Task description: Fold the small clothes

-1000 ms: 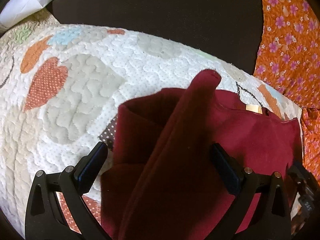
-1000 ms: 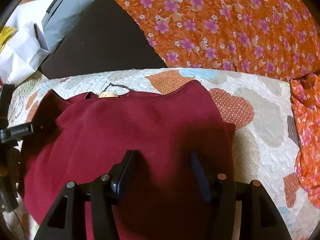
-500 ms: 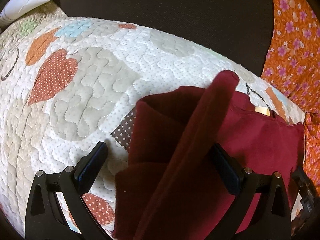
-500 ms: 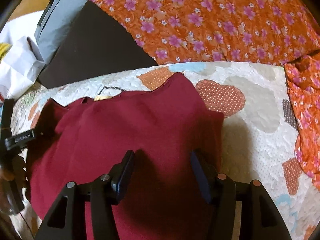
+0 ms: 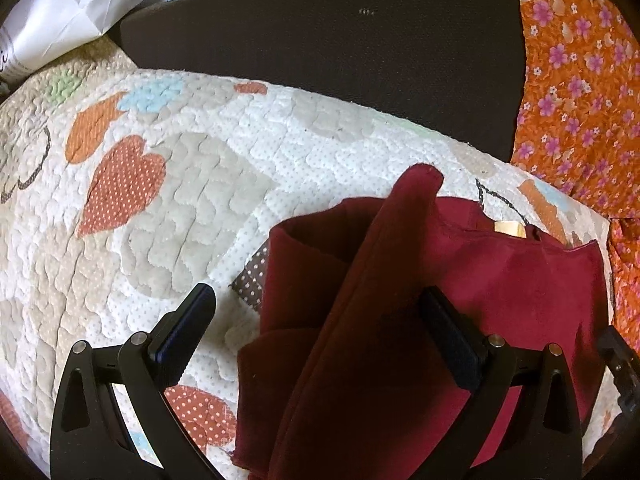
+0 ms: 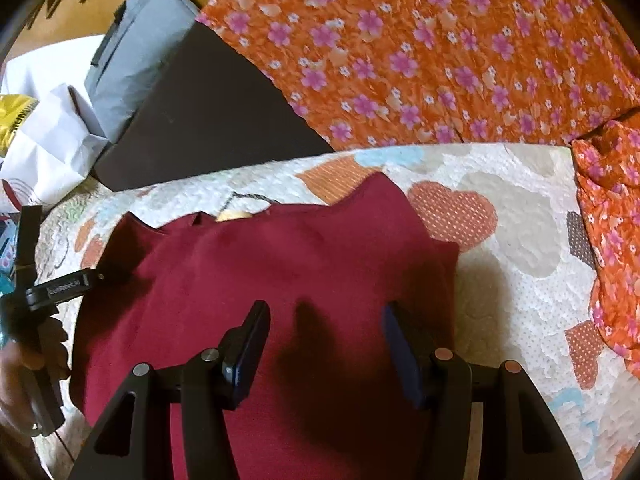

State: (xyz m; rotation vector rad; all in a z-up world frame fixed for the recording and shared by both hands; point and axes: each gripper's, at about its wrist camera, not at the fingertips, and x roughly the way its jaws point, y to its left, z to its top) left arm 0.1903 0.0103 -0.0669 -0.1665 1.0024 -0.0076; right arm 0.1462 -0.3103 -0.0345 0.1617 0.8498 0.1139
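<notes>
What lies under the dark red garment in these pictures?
The heart-patterned quilt shows beneath the dark red garment on every side; the quilt's part directly below is covered.

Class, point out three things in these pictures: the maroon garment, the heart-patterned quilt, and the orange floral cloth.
maroon garment [image 6: 280, 272], right wrist view, on its flat upper middle.
heart-patterned quilt [image 5: 192, 208], left wrist view, on a bare grey patch.
orange floral cloth [image 6: 420, 48], right wrist view, on its broad middle.
</notes>
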